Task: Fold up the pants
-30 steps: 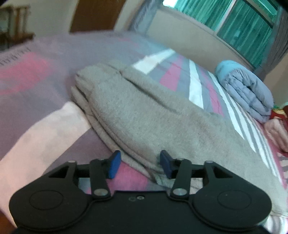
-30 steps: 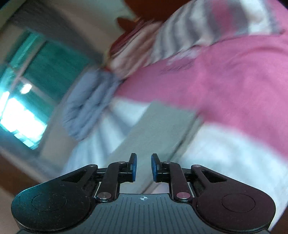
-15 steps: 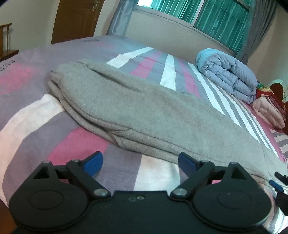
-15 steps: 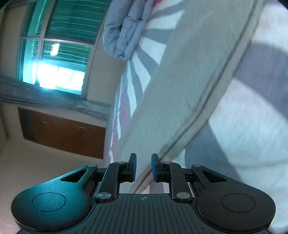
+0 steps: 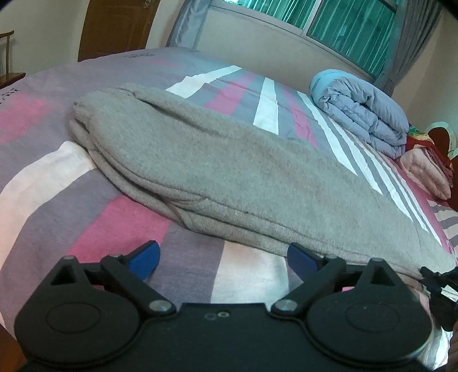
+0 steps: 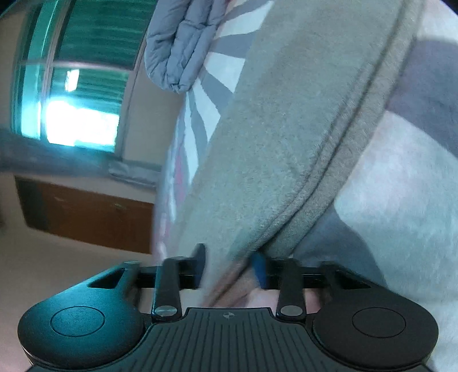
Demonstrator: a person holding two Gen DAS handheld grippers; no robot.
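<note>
Grey fleece pants [image 5: 217,171] lie folded lengthwise on the striped bed [image 5: 57,194], one end at the far left, the other running to the lower right. My left gripper [image 5: 224,259] is open and empty, just off the pants' near edge. My right gripper [image 6: 230,264] is rolled sideways at the pants' [image 6: 286,128] near end, its jaws open with the fabric edge between them. The tip of the right gripper shows in the left wrist view [image 5: 438,282] at the pants' right end.
A rolled blue-grey duvet [image 5: 363,111] lies at the back right under the window, also in the right wrist view [image 6: 177,43]. Pink and red folded bedding [image 5: 423,171] sits at the right edge. A brown door [image 5: 114,25] stands far left.
My left gripper has opened wide and drawn back off the pants' edge. My right gripper has swung onto the pants' end, and its jaws have opened around the edge.
</note>
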